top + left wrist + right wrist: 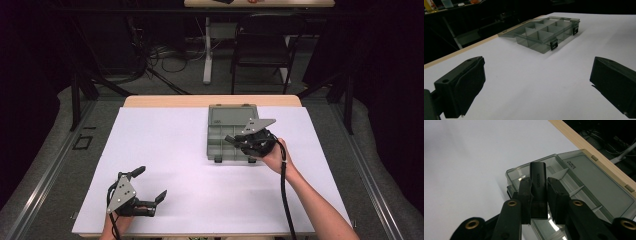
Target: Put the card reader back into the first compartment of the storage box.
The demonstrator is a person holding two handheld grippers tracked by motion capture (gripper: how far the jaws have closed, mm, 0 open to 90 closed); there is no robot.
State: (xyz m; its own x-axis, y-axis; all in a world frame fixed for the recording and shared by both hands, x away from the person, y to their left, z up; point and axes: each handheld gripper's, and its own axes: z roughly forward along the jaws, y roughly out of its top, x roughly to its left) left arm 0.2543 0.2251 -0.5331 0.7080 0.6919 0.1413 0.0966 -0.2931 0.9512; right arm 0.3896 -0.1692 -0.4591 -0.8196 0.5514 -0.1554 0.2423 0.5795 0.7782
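Note:
A smoky grey compartment box (231,117) lies open at the table's far middle, its lid folded back. My right gripper (233,140) hovers over the box's front compartments. In the right gripper view, that gripper (539,185) is shut on a small black adapter (538,173) with lettering on its face. The adapter stands up between the jaws above the box (586,177). At the near left, my left gripper (152,183) rests open on the white sheet with nothing between its jaws. The left gripper view looks past those wide-apart jaws (537,67) at the box (541,37), with dividers and two black latches.
A white sheet (175,145) covers most of the wooden table (165,101). Beyond the far edge stand a black chair (262,42) and a white table leg (207,55) among cables on the floor. Dark curtains close off both sides.

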